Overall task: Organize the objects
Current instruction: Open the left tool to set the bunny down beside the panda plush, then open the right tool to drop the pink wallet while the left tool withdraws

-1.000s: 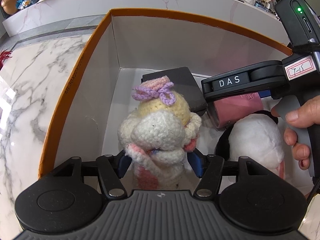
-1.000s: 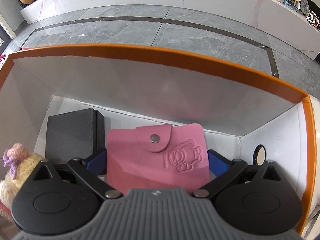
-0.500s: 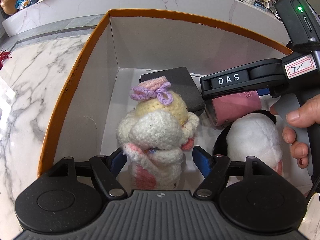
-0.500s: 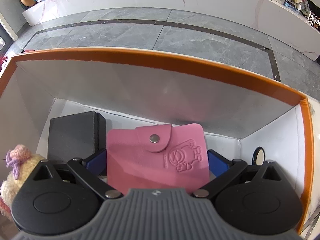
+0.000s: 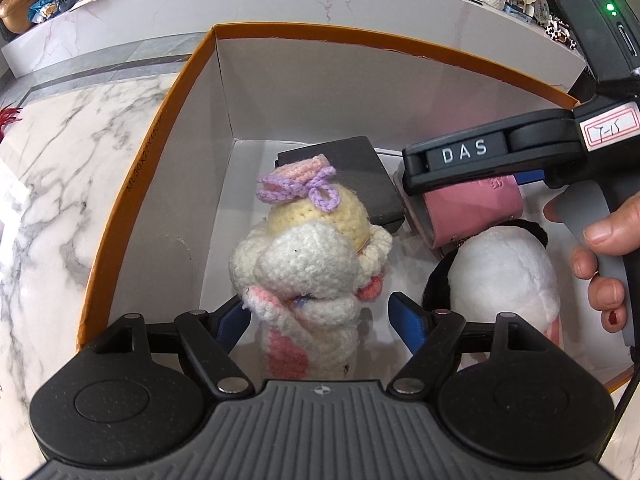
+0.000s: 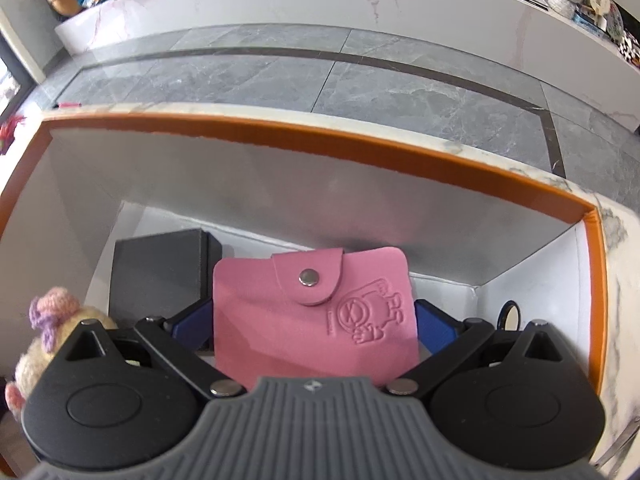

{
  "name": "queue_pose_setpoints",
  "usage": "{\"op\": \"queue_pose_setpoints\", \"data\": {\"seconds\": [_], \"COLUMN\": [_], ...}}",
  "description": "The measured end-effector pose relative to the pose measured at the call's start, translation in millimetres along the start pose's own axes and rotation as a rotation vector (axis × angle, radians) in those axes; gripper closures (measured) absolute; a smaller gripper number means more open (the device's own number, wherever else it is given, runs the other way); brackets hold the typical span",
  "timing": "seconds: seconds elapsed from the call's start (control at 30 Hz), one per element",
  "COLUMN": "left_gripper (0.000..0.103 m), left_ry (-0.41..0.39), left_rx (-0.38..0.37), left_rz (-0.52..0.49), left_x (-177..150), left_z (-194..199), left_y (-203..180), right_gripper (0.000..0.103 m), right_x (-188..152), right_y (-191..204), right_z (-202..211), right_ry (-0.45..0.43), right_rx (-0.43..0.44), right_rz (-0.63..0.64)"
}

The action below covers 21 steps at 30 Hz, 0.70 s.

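An orange-rimmed white box (image 5: pixel 360 40) holds a crocheted doll (image 5: pixel 312 264) with a lilac bow, standing upright near its front left. My left gripper (image 5: pixel 320 320) straddles the doll's lower body. Its jaws are opening and the blue pads stand clear of the yarn on both sides. My right gripper (image 6: pixel 314 324) is shut on a pink snap wallet (image 6: pixel 312 320), held above the box floor. That wallet (image 5: pixel 472 216) also shows in the left wrist view, beside a flat black box (image 5: pixel 360 176) on the floor.
A white and black plush toy (image 5: pixel 500 272) lies right of the doll. A small round compact (image 6: pixel 509 316) leans in the box's right corner. A person's hand (image 5: pixel 600 264) grips the right tool's handle. The box sits on a marble top (image 5: pixel 60 200), with grey floor beyond.
My left gripper's jaws have spread apart and let go of the doll, which stays upright. The right gripper and pink wallet have barely shifted.
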<state>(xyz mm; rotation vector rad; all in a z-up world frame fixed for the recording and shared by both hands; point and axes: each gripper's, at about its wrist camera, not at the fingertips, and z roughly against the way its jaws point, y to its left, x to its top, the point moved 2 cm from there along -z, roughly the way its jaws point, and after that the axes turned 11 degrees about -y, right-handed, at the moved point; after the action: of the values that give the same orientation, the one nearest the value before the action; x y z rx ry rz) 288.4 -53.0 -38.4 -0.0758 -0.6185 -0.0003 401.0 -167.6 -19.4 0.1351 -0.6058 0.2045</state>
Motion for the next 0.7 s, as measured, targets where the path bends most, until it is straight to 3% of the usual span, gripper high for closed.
{"op": "queue_pose_setpoints", "data": {"seconds": [0.1, 0.2, 0.27, 0.33, 0.43, 0.7], "left_gripper": [0.014, 0.014, 0.014, 0.014, 0.014, 0.014], "left_ry": [-0.002, -0.005, -0.009, -0.01, -0.012, -0.03], "left_rx": [-0.008, -0.014, -0.016, -0.017, -0.021, -0.04], "left_rz": [0.007, 0.013, 0.014, 0.015, 0.016, 0.03], "left_x": [0.9, 1.6, 1.7, 1.7, 1.9, 1.4], "left_z": [1.1, 2.9, 4.3, 4.4, 4.4, 14.1], "left_y": [0.5, 1.3, 1.9, 2.1, 2.8, 1.4], "right_gripper": [0.001, 0.001, 0.001, 0.001, 0.001, 0.001], "right_x": [0.8, 0.4, 2.4, 4.3, 6.5, 7.1], "right_y": [-2.6, 9.3, 5.2, 8.8, 3.4, 7.8], "right_z": [3.3, 2.1, 4.7, 6.4, 13.7, 26.5], "right_ry": [-0.017, -0.006, -0.021, -0.036, -0.058, -0.087], "right_rx": [0.006, -0.021, 0.031, -0.045, 0.016, 0.018], "right_rz": [-0.043, 0.032, -0.051, 0.017, -0.063, -0.032]}}
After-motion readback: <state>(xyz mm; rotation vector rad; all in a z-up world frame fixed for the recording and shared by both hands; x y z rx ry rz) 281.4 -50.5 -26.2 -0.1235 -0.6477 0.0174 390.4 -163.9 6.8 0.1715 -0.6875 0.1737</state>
